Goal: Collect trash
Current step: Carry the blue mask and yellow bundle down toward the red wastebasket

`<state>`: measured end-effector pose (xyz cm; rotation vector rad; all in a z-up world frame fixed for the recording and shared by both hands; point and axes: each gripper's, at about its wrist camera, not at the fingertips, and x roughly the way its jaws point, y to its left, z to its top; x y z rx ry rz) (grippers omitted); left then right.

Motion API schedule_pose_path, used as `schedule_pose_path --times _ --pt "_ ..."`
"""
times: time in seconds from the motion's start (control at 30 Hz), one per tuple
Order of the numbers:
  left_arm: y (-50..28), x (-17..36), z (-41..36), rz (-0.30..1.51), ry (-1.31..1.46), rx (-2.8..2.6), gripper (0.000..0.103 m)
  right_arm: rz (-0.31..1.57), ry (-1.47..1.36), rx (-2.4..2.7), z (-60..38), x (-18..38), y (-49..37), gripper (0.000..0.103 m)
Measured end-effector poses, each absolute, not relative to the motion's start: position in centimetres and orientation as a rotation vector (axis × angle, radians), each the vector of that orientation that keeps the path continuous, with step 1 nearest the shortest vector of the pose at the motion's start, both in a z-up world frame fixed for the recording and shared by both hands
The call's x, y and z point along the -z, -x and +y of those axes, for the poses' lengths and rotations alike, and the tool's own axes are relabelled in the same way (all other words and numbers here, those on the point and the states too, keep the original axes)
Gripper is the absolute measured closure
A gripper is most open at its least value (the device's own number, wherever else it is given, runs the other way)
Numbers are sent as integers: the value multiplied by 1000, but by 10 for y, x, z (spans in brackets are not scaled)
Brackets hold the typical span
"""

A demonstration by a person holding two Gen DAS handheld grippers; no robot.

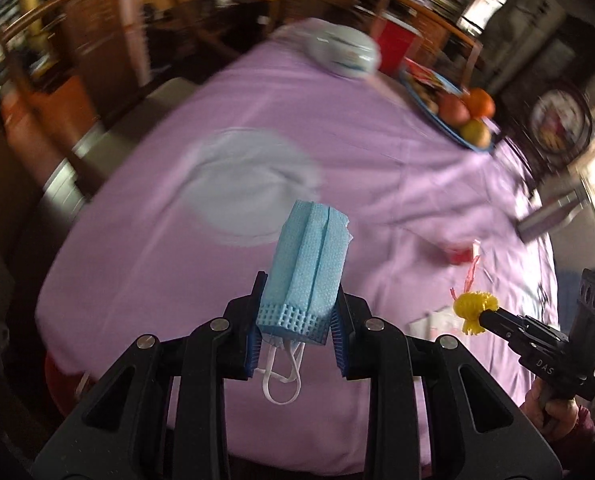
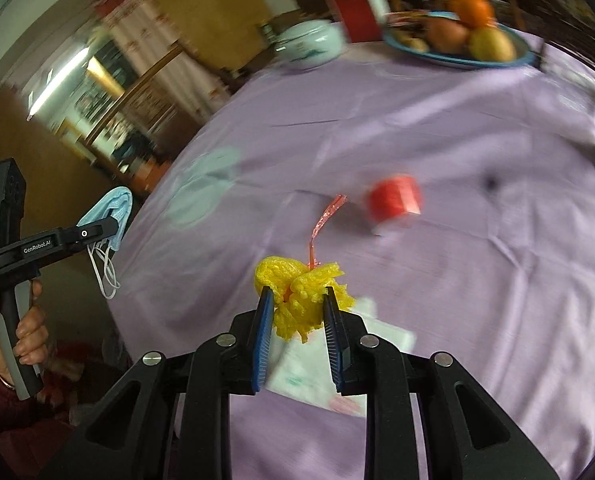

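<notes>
Tabletop [image 2: 437, 140], lilac cloth: fruit plate [image 2: 457, 58] at far edge; red cup [image 2: 395, 200] mid-surface. Left gripper [image 1: 299, 320], fingers clamped on folded blue face mask [image 1: 309, 260]. Right gripper [image 2: 297, 312], fingers clamped on yellow foam net [image 2: 301, 292], above near edge.

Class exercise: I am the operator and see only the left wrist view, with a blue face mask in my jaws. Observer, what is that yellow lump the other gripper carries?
Observer: A crumpled yellow foam net, pinched by the right gripper.
Operator: What is the blurred red thing beyond it?
Observer: A small red cup lying on its side on the purple tablecloth.
Operator: Anything under the right gripper?
Observer: A white paper wrapper lies flat on the cloth.
</notes>
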<state>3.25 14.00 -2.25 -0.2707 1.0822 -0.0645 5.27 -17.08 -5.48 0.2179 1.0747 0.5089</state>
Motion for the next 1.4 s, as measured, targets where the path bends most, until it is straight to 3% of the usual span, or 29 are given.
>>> schedule_pose_path --times 0.7,1.4 --pt "112 56 353 1069 555 -377 73 1096 -9 -717 -28 30 -55 78" --pt "159 78 401 1045 620 -464 73 1088 193 -878 91 10 -43 78"
